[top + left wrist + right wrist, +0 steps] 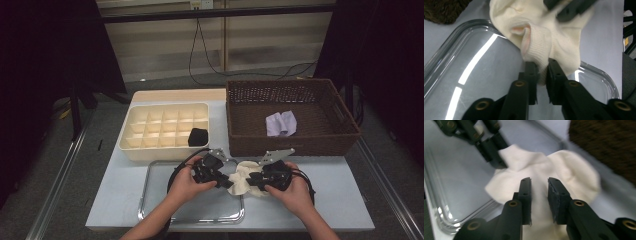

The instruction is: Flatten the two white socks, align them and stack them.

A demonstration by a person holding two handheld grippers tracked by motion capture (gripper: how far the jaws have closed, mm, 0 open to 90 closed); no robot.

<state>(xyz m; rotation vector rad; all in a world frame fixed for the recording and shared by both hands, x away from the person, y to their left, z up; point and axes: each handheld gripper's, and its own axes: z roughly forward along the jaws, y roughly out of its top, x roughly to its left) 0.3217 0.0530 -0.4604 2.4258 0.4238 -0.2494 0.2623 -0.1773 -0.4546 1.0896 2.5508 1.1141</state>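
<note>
The cream sock (241,178) lies across the right rim of the metal tray (150,200), directly between the two grippers, its long axis running roughly three to nine o'clock in the high view. The left gripper (223,178) sits at the sock's nine o'clock; in the left gripper view its jaws are pinched on the ribbed cuff (537,53), which lies at their twelve o'clock. The right gripper (256,178) sits at the sock's three o'clock; in the right gripper view its jaws stand slightly parted over the fabric, the pads not pressing it. Both grippers are equally near the sock, so the next move likely depends on the right jaws closing on the cloth beneath them.

Farther out, at eleven o'clock, one divided organiser box (165,131) holds one black bundle (198,136). At one o'clock, one wicker basket (292,117) holds one pale lilac sock (280,123).
</note>
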